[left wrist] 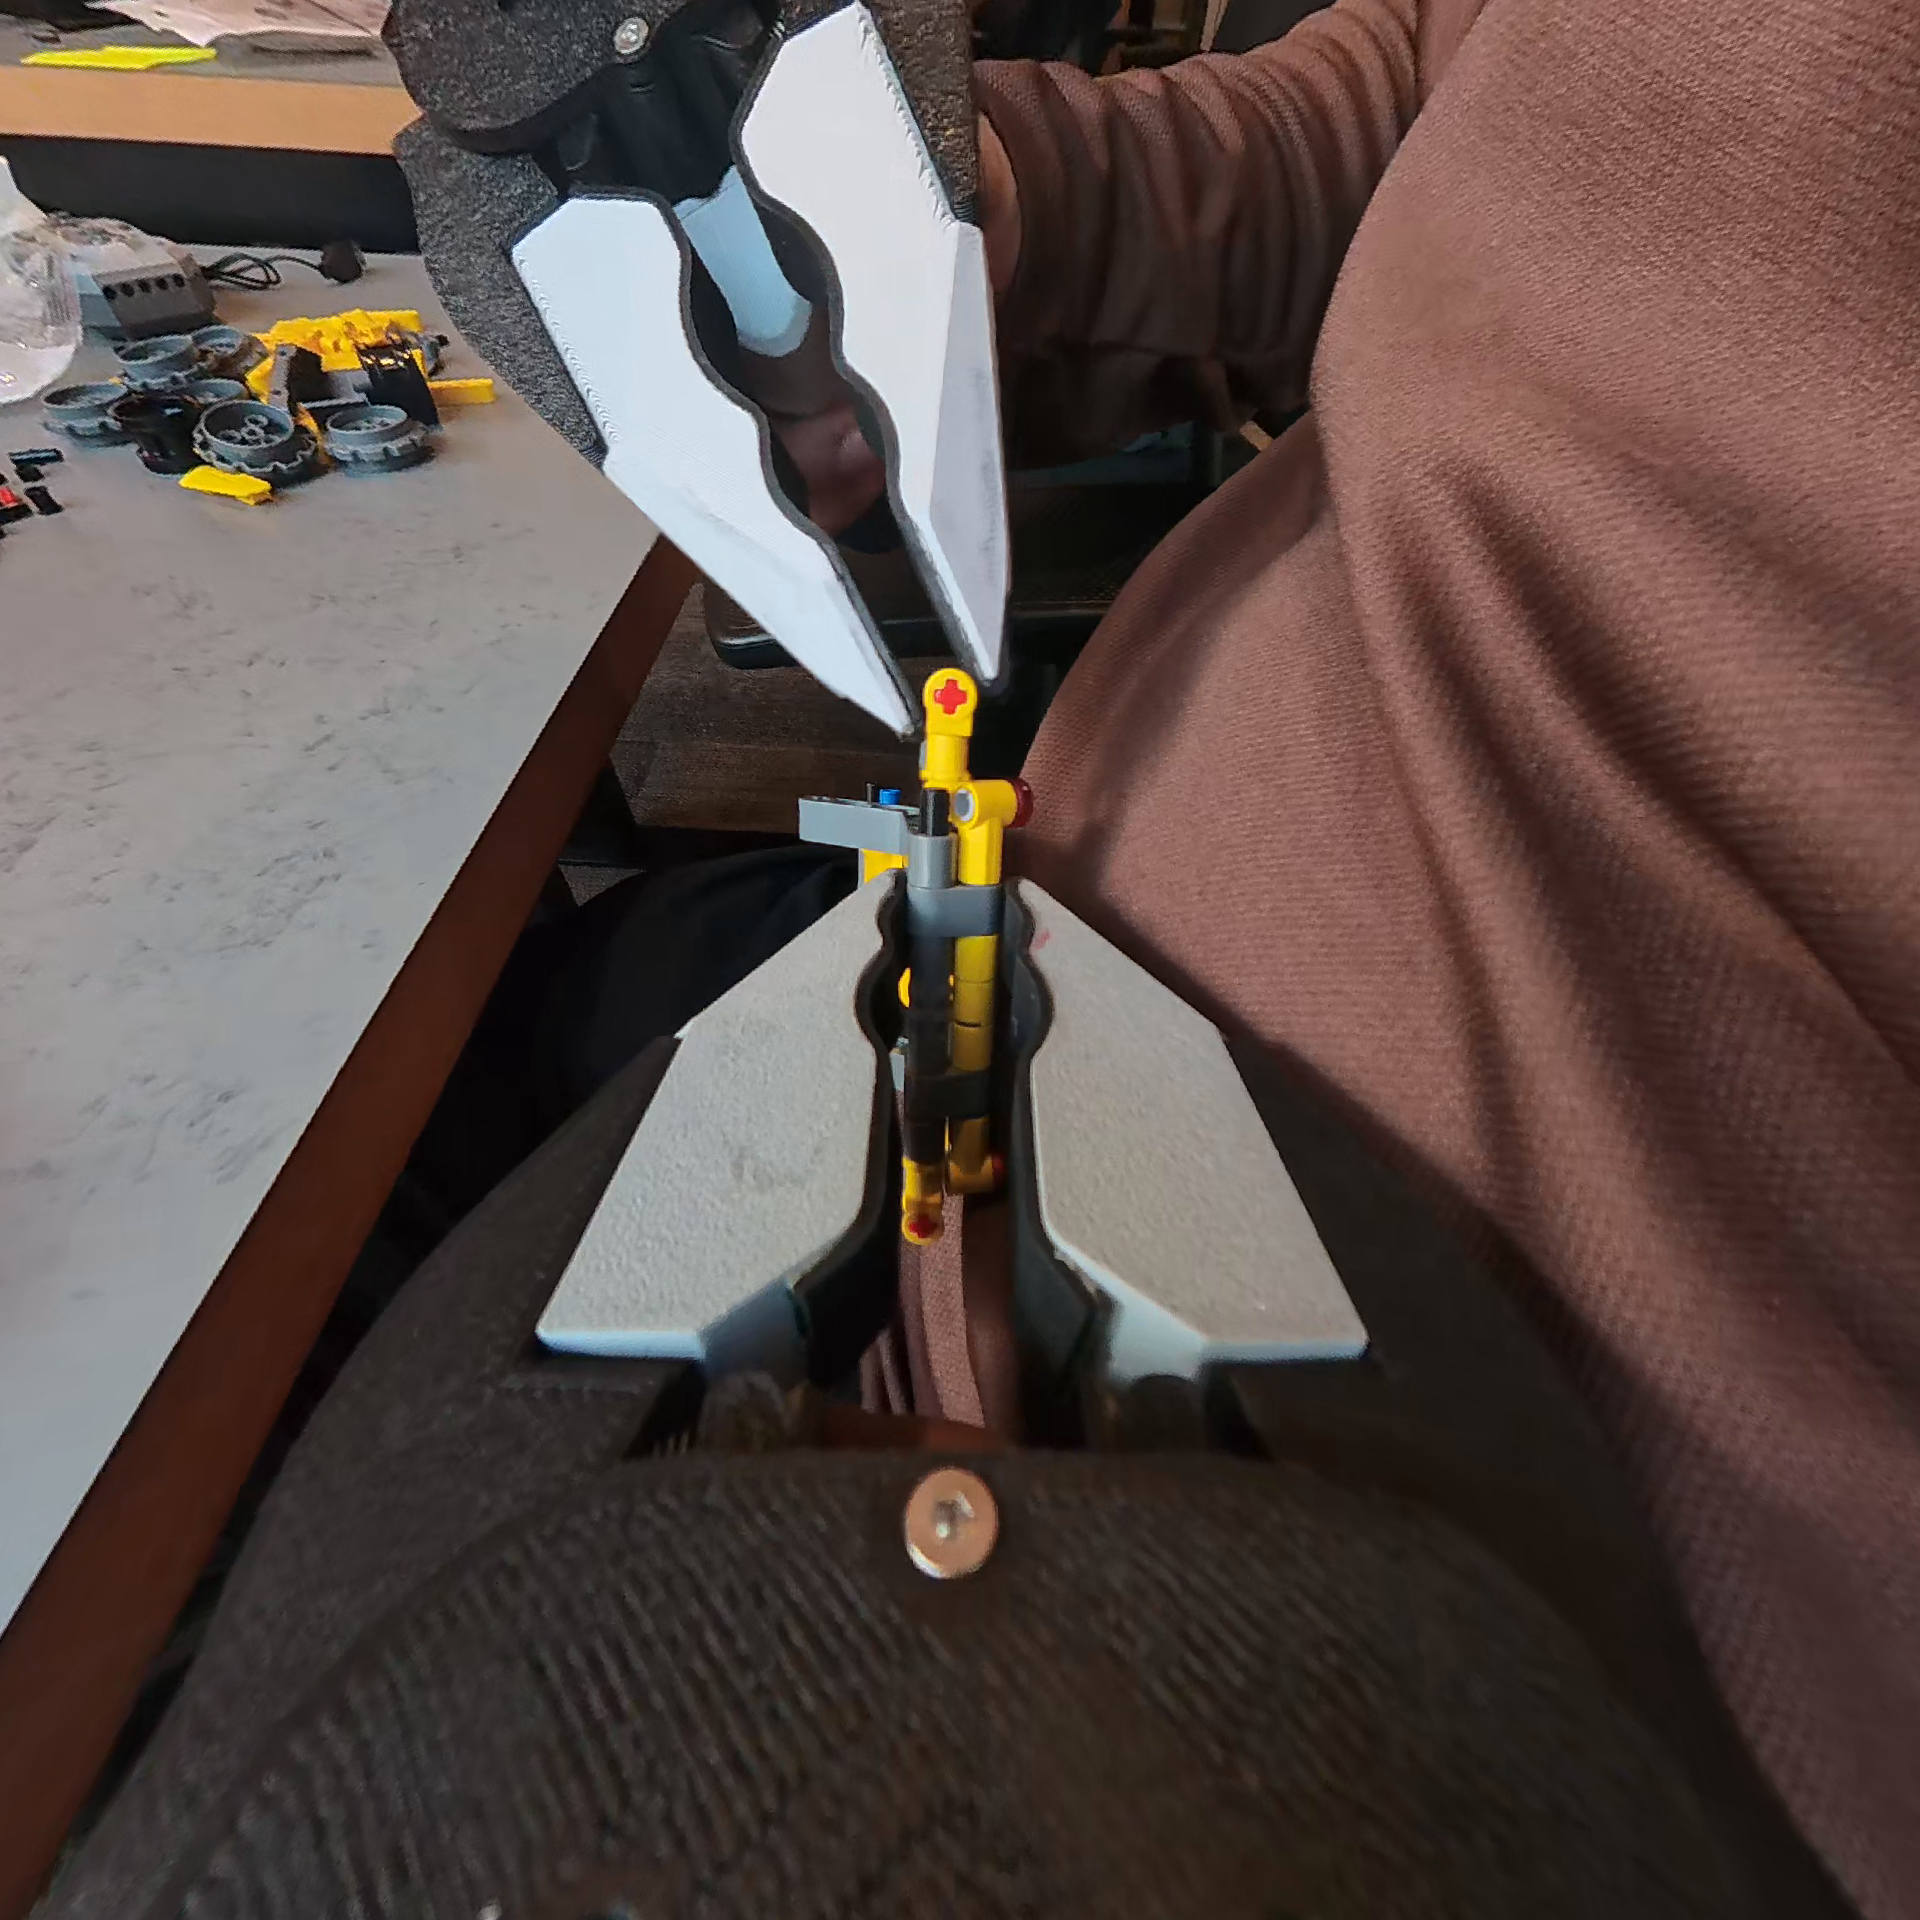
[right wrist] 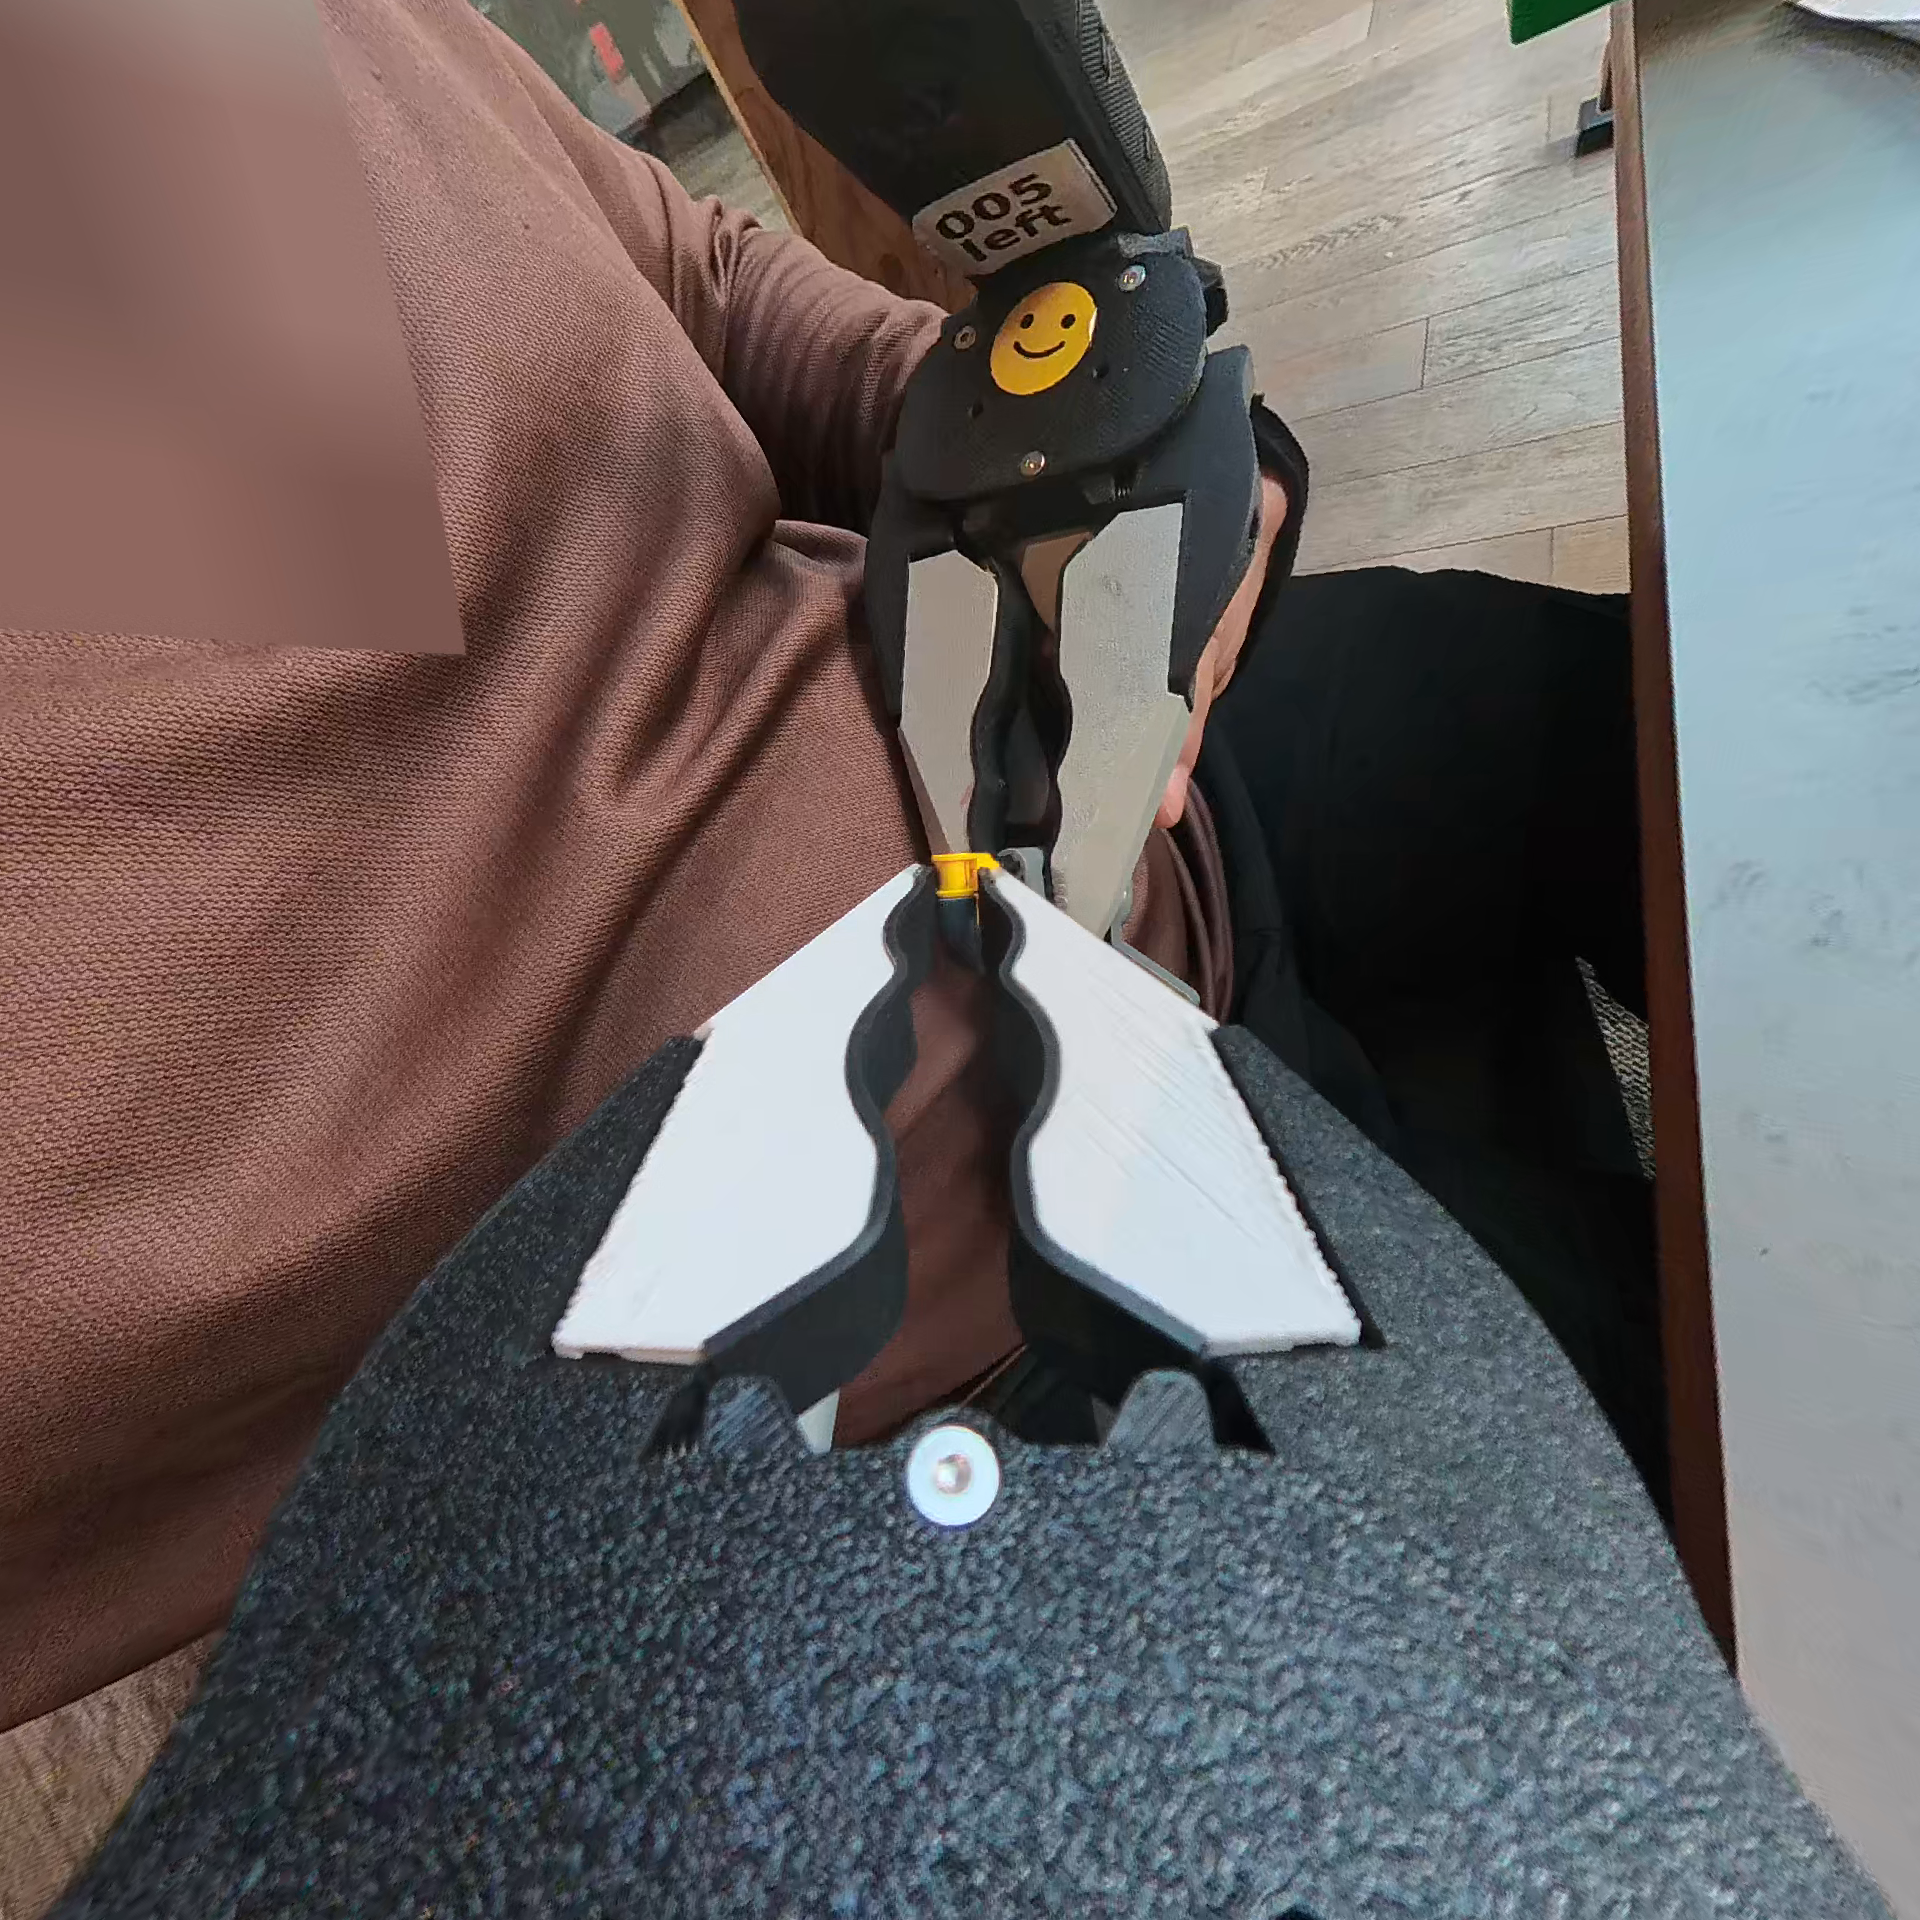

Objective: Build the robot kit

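Observation:
A slim brick assembly [left wrist: 979, 862] of yellow, black and grey rods and pins stands upright between my two grippers, in the air in front of a person's brown sweater [left wrist: 1507, 727]. My left gripper [left wrist: 951, 888] is shut on its lower length; the top sticks out past the fingertips. My right gripper [left wrist: 951, 707] comes down from above, its tips closed on the yellow top end with a red cross pin. In the right wrist view my right gripper [right wrist: 956, 875] pinches that yellow end [right wrist: 954, 869]. The left gripper [right wrist: 1029, 873] shows beyond it with a yellow sticker.
A grey table [left wrist: 260, 831] with a brown edge lies to the left, off to the side of both grippers. On it sit grey wheels and yellow bricks [left wrist: 270, 416] and a clear bottle [left wrist: 31, 301]. The table [right wrist: 1787, 727] and wood floor [right wrist: 1403, 260] show in the right wrist view.

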Tool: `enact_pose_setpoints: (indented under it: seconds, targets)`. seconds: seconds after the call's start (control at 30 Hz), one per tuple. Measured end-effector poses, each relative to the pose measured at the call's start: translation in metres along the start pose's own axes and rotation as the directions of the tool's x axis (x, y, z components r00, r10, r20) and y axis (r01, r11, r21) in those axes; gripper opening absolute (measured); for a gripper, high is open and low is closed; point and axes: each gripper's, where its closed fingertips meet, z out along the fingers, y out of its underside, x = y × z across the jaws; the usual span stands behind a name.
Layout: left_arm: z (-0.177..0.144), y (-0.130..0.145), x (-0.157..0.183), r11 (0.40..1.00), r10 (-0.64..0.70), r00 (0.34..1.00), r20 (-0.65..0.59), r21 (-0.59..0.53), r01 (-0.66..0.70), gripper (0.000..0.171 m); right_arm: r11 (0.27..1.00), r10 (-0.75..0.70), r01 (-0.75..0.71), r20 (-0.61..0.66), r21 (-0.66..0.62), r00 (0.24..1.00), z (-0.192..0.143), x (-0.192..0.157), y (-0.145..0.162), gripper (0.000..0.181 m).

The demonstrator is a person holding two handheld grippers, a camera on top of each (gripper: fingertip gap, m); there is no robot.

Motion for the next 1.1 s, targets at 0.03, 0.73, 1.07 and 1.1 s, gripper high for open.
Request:
enact_pose_setpoints:
  seconds: [0.03,0.73,1.07,1.1]
  targets:
    - [0.0,0.0,0.0,1.0,0.002,1.0,0.002,-0.001,-0.002,0.013,1.0,0.001,-0.001,-0.004,0.002,1.0,0.0,0.001,0.0,0.008]
    - [0.001,0.007,0.001,0.997,-0.001,0.997,0.072,-0.08,0.006,0.013,0.997,-0.044,0.041,-0.046,-0.069,0.998,0.006,-0.001,0.004,0.007]
    - [0.002,0.008,0.002,0.997,-0.031,0.998,0.052,-0.064,0.035,0.013,0.995,-0.049,0.049,-0.003,0.087,0.999,0.003,0.004,0.011,0.007]
    - [0.002,0.008,0.002,0.997,-0.032,0.998,0.053,-0.066,0.035,0.013,0.993,-0.059,0.06,-0.007,0.099,0.998,0.003,0.004,0.011,0.007]
